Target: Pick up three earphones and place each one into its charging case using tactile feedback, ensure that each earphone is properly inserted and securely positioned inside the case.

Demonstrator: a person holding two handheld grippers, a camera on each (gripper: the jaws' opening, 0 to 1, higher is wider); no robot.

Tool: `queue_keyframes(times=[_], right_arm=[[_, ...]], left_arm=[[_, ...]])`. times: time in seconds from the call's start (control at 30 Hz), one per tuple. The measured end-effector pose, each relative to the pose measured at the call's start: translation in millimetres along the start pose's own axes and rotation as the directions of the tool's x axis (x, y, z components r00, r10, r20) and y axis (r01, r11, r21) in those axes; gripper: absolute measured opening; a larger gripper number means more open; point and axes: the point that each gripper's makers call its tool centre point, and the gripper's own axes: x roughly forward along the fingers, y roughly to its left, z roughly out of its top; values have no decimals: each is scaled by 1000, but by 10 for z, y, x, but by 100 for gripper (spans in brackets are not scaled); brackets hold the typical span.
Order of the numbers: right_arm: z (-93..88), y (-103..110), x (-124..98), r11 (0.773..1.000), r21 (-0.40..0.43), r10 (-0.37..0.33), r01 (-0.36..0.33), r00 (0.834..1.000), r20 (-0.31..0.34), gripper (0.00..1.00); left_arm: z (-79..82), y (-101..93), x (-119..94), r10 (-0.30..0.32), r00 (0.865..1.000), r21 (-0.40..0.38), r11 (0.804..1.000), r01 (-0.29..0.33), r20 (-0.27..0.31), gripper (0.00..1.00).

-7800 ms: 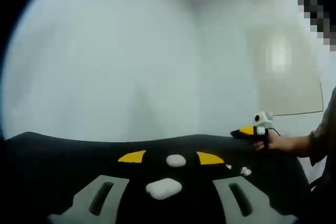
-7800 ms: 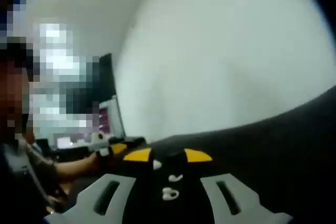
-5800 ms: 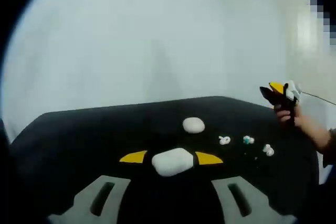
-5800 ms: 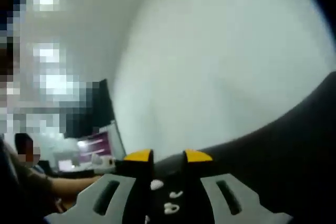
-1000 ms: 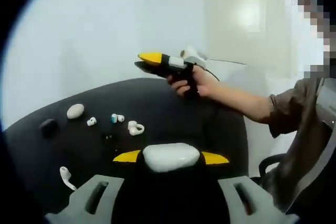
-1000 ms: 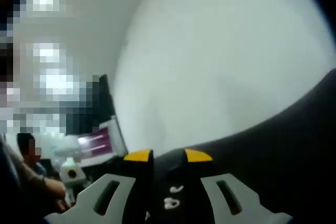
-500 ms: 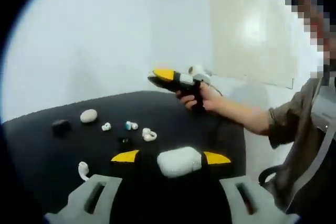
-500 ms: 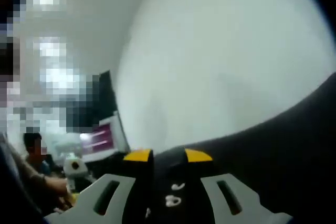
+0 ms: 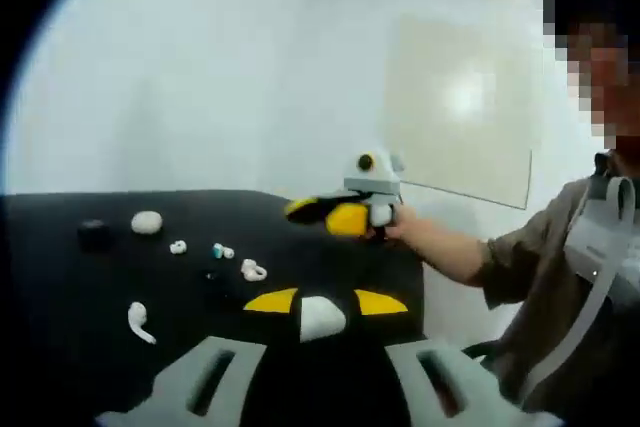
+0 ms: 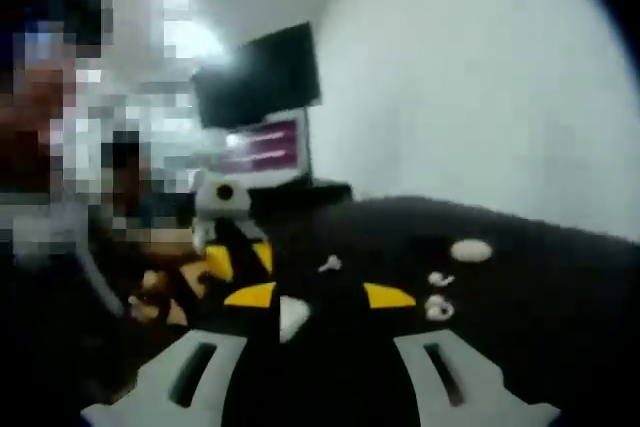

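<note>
Jaws of the left gripper (image 9: 325, 303) clamp a white charging case (image 9: 321, 316) above the black table (image 9: 60, 287), where loose earphones (image 9: 250, 270) lie. Right gripper (image 10: 318, 296) is blurred; its grip cannot be told.

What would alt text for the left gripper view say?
The left tool grips a white charging case over a black table scattered with earphones, including a white earbud. A person holds the right tool at right.
</note>
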Motion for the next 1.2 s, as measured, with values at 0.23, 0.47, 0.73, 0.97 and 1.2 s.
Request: queue_keyframes(times=[0.23, 0.47, 0.73, 0.97, 1.2], right_arm=[[-208, 305, 147, 995, 48, 92, -87, 991, -97, 31], [-255, 216, 123, 992, 114, 72, -62, 994, -84, 31], [-245, 259, 119, 980, 182, 95, -84, 994, -53, 31], [-217, 315, 153, 974, 200, 116, -105, 992, -43, 31], [-164, 469, 159, 963, 214, 171, -162, 985, -25, 31]], left_arm=[[-108, -129, -13, -64, 995, -32, 998, 61, -72, 18], [-294, -129, -15, -55, 986, -60, 997, 46, -159, 22], [-441, -77, 50, -35, 972, -54, 998, 23, -234, 31], [-374, 6, 32, -11, 979, -44, 999, 2, -204, 33], [-382, 29, 36, 3, 979, -7, 1000, -4, -203, 37]])
